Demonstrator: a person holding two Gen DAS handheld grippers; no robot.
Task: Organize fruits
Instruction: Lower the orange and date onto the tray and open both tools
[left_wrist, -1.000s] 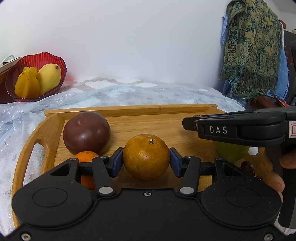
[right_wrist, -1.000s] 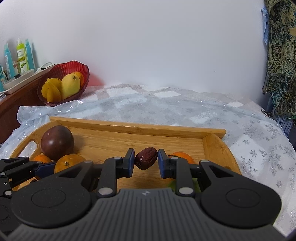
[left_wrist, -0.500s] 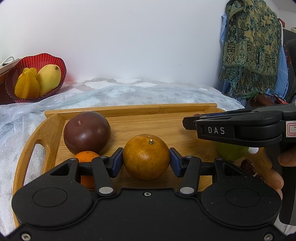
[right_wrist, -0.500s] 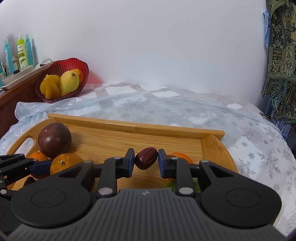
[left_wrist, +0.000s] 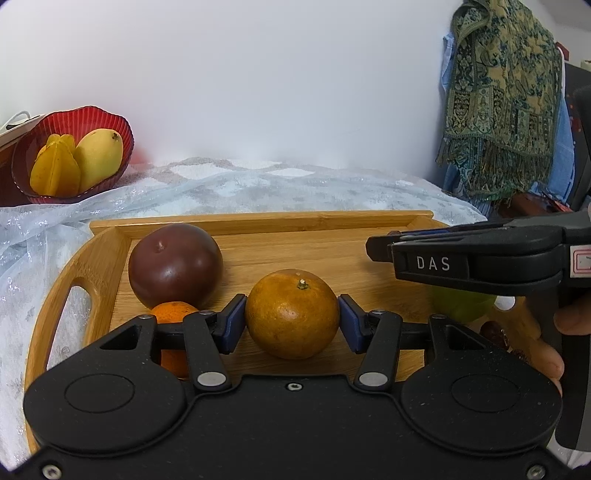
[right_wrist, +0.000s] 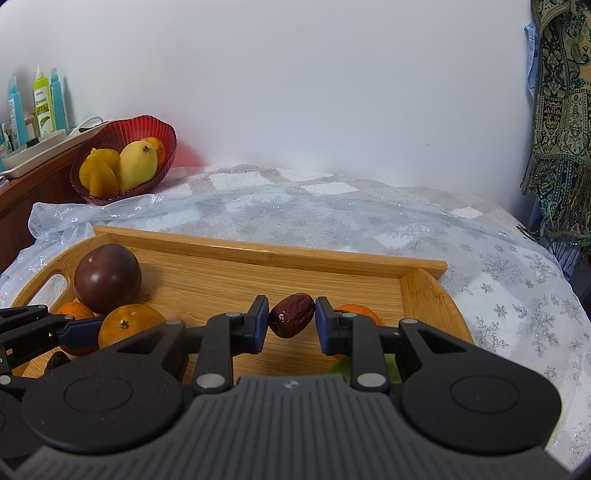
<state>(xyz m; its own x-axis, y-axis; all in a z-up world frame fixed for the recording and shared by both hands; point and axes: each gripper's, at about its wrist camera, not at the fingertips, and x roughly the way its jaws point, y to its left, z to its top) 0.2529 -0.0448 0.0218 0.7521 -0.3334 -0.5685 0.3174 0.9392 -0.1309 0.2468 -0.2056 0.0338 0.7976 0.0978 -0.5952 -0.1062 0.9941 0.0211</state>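
My left gripper (left_wrist: 291, 319) is shut on a brownish orange (left_wrist: 292, 313) over the wooden tray (left_wrist: 332, 236). My right gripper (right_wrist: 290, 320) is shut on a dark red date (right_wrist: 291, 314) above the tray (right_wrist: 280, 254). A dark purple round fruit (left_wrist: 175, 266) and a small tangerine (left_wrist: 173, 314) lie at the tray's left. A green fruit (left_wrist: 461, 306) and more dates (left_wrist: 493, 328) lie at its right, under the right gripper's body (left_wrist: 480, 258). Another tangerine (right_wrist: 356, 312) sits behind my right fingers.
A red bowl (right_wrist: 122, 129) with a mango (right_wrist: 138, 164) and a starfruit (right_wrist: 99, 177) stands at the back left. Bottles (right_wrist: 42, 101) stand on a shelf beyond it. A patterned scarf (left_wrist: 502, 110) hangs at the right. A pale cloth (right_wrist: 369, 221) covers the table.
Both grippers have risen and drawn back slightly with their fruit held; the right view has shifted so the tray and bowl sit a little further right and lower.
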